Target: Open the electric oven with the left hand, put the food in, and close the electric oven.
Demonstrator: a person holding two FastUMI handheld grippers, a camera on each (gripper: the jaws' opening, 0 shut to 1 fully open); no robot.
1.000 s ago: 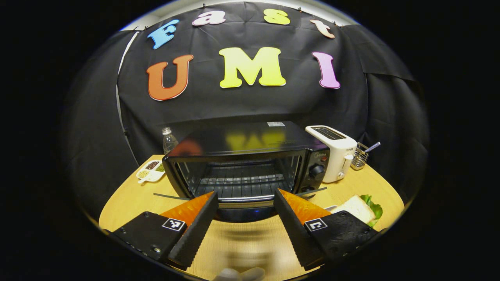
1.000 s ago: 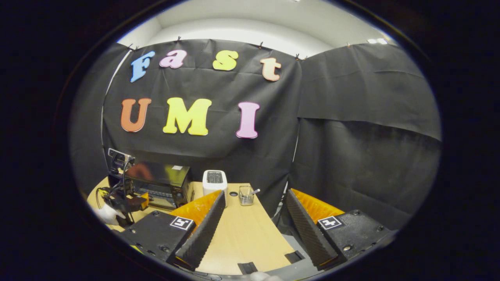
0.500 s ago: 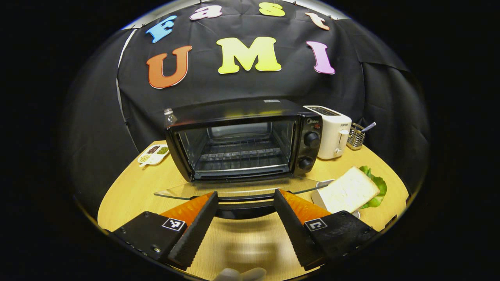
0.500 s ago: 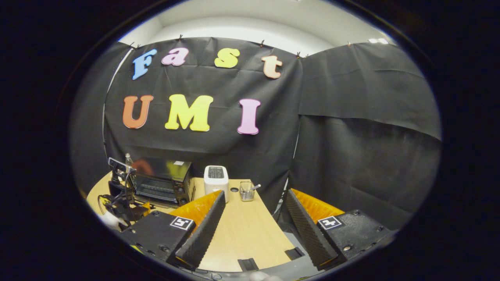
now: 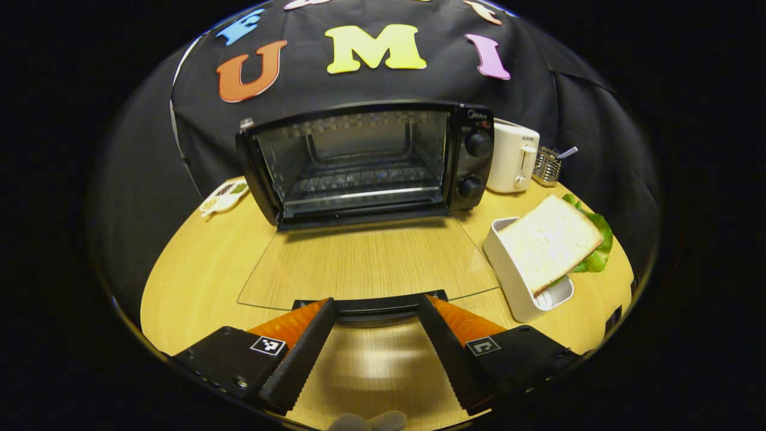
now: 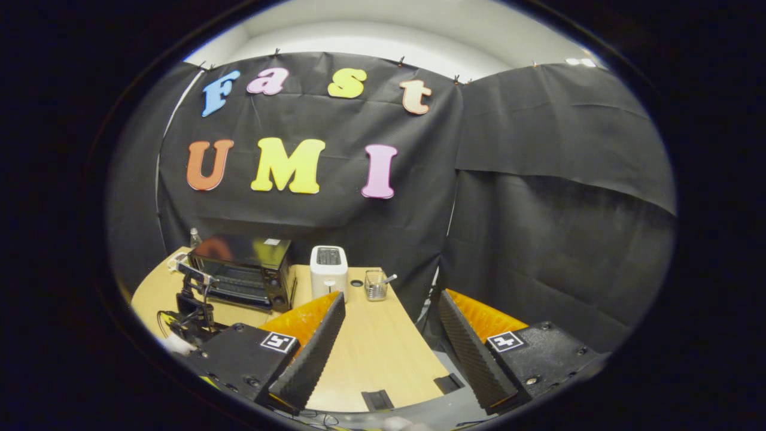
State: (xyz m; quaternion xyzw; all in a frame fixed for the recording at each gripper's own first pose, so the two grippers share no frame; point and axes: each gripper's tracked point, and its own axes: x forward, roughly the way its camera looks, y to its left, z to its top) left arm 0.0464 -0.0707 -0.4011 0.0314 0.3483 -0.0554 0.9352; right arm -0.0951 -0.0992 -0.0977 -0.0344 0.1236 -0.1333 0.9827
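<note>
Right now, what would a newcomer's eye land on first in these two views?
The black electric oven at the table's back, with its glass door folded down flat toward the left gripper, whose open fingers flank the door's black handle. Next, the white bread slice with green lettuce in a white container right of the door. The right gripper hangs open over the table's edge.

Door handle partly behind the jaws; sandwich overhanging, hiding its white dish's inside
</note>
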